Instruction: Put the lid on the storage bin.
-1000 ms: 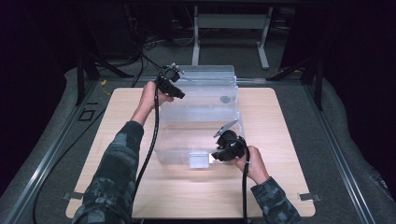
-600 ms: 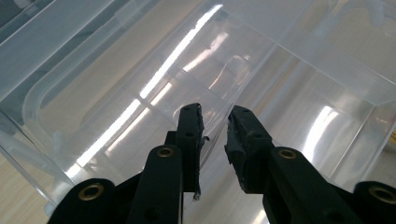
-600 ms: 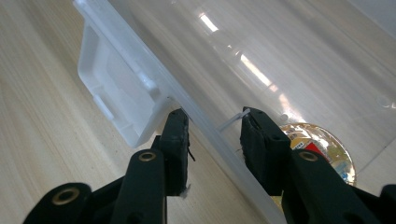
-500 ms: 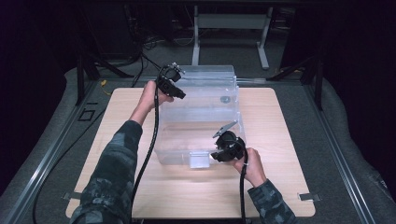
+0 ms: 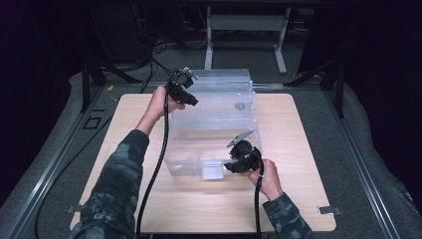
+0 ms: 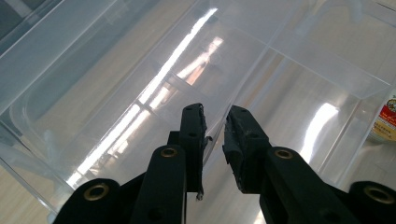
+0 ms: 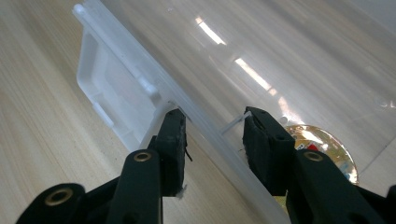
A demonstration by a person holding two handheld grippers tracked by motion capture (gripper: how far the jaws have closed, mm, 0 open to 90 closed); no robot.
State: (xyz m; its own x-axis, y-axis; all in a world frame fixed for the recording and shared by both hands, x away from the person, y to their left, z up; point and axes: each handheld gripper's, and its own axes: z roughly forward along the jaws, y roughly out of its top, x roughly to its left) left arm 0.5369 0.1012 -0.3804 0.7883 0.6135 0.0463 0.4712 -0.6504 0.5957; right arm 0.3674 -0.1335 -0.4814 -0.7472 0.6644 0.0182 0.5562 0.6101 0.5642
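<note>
- We are seeing the left gripper [image 5: 190,101] sitting at the far left corner of a clear plastic box [image 5: 214,124] in the high view, held by the left hand [image 5: 160,102].
- In the left gripper view its jaws [image 6: 214,140] are standing a little apart, one on each side of the box's thin wall edge; we cannot tell whether they are pressing on it.
- The right gripper [image 5: 230,167] is sitting at the near right part of the box rim in the high view, held by the right hand [image 5: 268,177].
- In the right gripper view its jaws [image 7: 214,140] are straddling the rim of the box [image 7: 196,107], spread apart with a gap on both sides.
- Just past the left jaw in that view, a white latch [image 7: 114,93] is hanging off the box's rim over the wooden table [image 7: 42,116].
- Beyond the right jaw, through the clear wall, a round gold-rimmed item [image 7: 322,144] with a red mark is lying inside the box; we cannot tell what it is.
- The box is resting in the middle of the table [image 5: 129,114], its cover [image 5: 221,82] standing up at the far side.
</note>
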